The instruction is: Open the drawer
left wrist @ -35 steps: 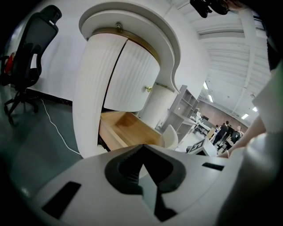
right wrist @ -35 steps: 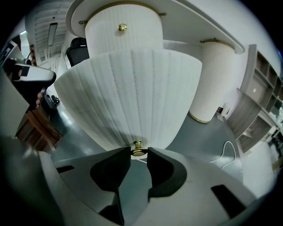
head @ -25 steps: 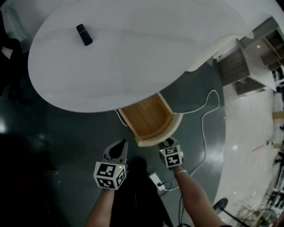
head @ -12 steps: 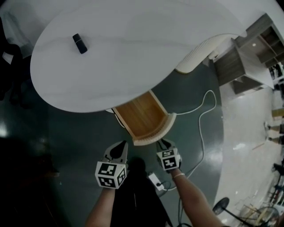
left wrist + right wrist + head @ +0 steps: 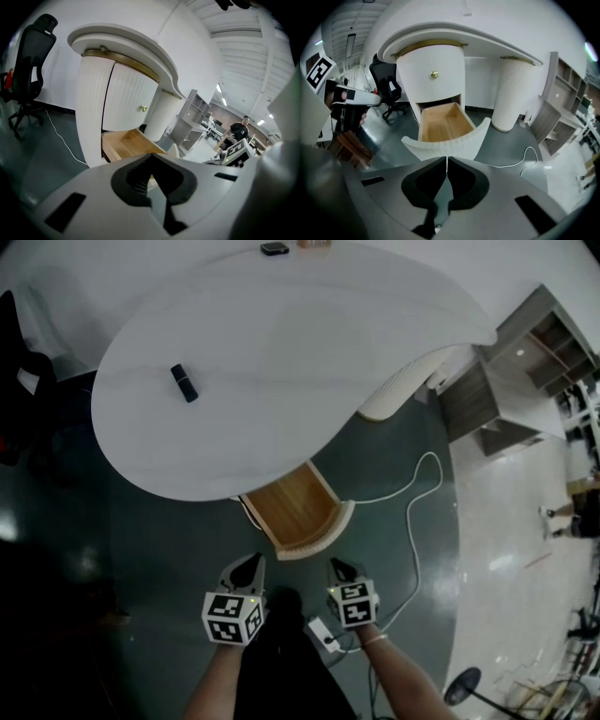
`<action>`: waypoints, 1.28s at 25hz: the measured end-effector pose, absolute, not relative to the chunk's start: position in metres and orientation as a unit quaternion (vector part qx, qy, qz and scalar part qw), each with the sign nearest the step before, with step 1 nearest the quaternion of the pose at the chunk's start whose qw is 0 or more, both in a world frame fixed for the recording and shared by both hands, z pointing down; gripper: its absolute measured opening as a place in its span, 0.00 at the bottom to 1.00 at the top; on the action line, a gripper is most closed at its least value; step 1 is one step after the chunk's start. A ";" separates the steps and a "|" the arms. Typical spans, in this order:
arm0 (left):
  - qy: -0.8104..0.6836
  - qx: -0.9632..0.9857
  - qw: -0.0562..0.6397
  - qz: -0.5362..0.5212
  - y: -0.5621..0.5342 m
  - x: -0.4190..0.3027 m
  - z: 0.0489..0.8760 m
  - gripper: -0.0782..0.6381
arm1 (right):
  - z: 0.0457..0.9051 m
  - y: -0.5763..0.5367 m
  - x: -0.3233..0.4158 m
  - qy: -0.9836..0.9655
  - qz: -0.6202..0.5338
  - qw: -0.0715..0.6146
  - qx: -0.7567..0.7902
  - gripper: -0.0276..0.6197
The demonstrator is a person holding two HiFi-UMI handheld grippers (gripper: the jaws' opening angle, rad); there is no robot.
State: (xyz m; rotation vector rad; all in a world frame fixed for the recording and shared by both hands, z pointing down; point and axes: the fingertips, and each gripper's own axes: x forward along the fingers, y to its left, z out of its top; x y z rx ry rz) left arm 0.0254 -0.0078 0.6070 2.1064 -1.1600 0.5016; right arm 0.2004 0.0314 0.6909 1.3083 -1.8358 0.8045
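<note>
Head view looks steeply down on the desk (image 5: 281,362) and open drawer (image 5: 295,507); both gripper views face that drawer from lower, closer
</note>
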 end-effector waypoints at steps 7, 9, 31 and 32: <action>-0.447 0.809 0.330 0.192 -0.010 0.024 0.570 0.11 | 0.620 0.023 0.185 -0.729 0.310 0.311 0.525 0.05; -0.447 0.811 0.327 0.191 -0.010 0.023 0.559 0.11 | 0.599 0.018 0.181 -0.734 0.308 0.291 0.531 0.05; -0.488 0.833 0.218 0.140 -0.022 -0.017 0.391 0.11 | 0.387 -0.010 0.176 -0.778 0.222 0.118 0.576 0.05; -0.490 0.834 0.213 0.137 -0.023 -0.016 0.383 0.11 | 0.380 -0.008 0.177 -0.779 0.215 0.116 0.577 0.05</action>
